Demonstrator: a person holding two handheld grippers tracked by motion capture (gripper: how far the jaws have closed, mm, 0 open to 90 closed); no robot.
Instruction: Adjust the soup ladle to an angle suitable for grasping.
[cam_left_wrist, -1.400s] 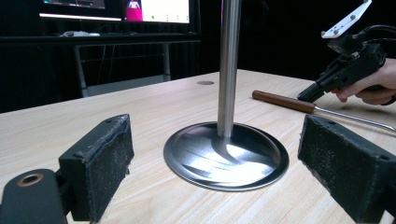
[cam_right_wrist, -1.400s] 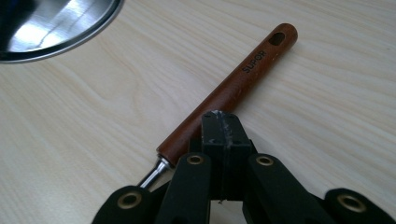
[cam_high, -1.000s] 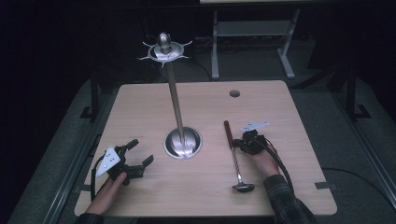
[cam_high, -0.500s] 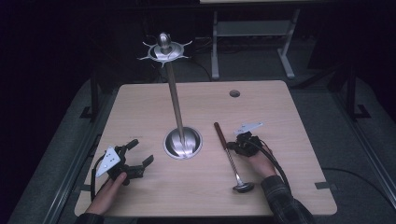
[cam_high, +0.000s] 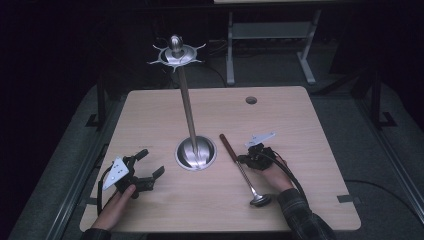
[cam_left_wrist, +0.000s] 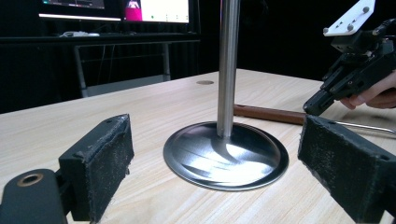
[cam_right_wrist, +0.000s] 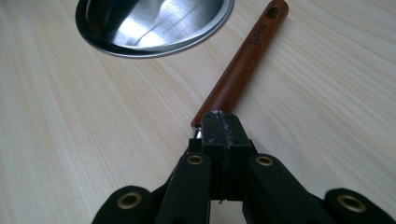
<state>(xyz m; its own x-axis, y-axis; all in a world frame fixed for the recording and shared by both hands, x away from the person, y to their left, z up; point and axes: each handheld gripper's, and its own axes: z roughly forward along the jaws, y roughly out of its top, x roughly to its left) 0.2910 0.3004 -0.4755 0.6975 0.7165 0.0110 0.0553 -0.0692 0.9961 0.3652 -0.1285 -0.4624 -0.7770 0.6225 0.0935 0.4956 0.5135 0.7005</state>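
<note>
Ladle place: the ladle (cam_high: 242, 168) lies flat on the bench (cam_high: 300, 130), just beside the stand's round base (cam_high: 196, 152), at about 4 o'clock from it.
Ladle axis: its long axis runs from 11 o'clock to 5 o'clock in the high view; the wooden handle (cam_right_wrist: 243, 65) points to 11, the small metal bowl (cam_high: 260, 200) to 5.
Right gripper (cam_right_wrist: 222, 128): fingers clenched, pressed together at the neck where the wood meets the metal shaft.
Left gripper (cam_high: 145, 170): fingers released and wide apart, grasping nothing, facing the stand pole (cam_left_wrist: 228, 65) from about 8 o'clock.
Risk, grip: the hold looks thin and far from the bowl, so I judge the ladle may swivel or slip if lifted.
Risk, stand: the handle tip sits near the base; a careless swing could knock the tall stand.
</note>
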